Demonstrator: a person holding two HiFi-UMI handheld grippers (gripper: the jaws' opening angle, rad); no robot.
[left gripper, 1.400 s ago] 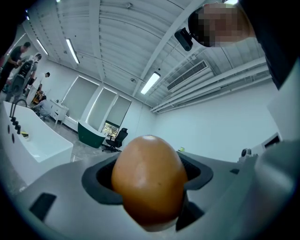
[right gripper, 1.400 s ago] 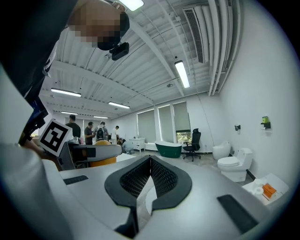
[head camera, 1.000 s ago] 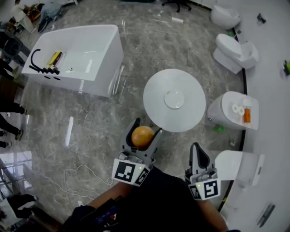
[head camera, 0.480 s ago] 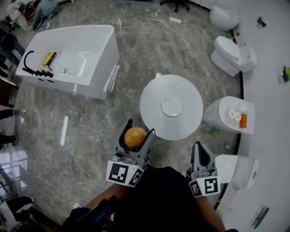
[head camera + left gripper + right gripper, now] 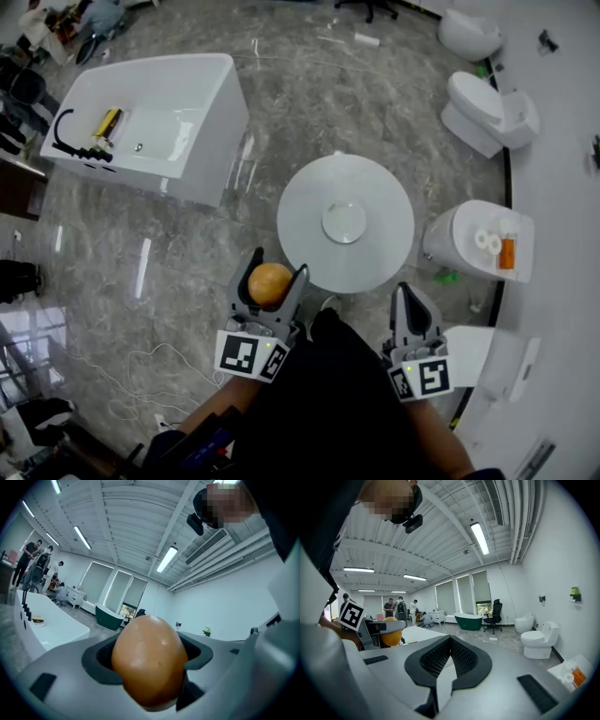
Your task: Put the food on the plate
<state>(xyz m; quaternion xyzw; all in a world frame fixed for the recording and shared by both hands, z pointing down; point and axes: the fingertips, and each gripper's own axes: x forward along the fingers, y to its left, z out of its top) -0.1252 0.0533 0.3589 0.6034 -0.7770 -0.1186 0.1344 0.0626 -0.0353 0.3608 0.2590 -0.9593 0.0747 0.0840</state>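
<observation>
Orange round food (image 5: 269, 283) clamped in left tongs (image 5: 279, 264); right tongs (image 5: 404, 291) pressed together, empty.

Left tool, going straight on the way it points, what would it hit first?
Likely the left rim of the round white table: the left tool, shut on the orange food, aims at it in the head view. Height is unclear; it might pass above.

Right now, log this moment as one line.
left gripper: shut on orange food | right gripper: shut, empty | plate: bare, on round table
</observation>
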